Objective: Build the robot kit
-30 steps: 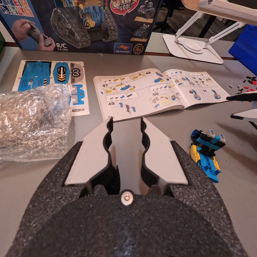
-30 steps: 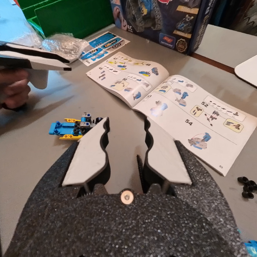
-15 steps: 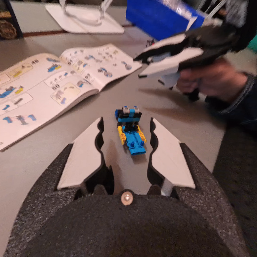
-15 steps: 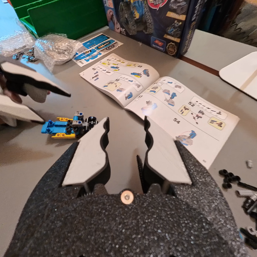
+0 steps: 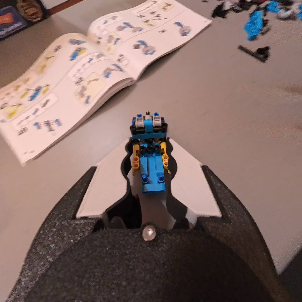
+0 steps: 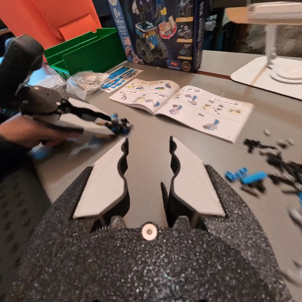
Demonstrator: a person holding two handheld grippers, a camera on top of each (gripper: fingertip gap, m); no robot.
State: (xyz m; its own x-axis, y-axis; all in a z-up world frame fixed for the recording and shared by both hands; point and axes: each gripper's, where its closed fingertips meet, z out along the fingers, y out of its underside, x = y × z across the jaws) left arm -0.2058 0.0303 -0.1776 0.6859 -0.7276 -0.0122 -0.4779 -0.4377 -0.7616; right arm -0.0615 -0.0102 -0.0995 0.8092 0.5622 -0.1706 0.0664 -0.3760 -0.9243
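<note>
Left gripper [image 5: 149, 142]: fingers closed in on the small blue, yellow and black brick-built model [image 5: 149, 156] — it sits clamped between them, its front end poking past the tips.
Right gripper [image 6: 148, 140]: fingers spread apart, empty — over the bare grey table [image 6: 212, 156].
Nearby: open white instruction booklet [image 5: 91, 71], scattered black and blue loose bricks [image 6: 268, 170].
</note>
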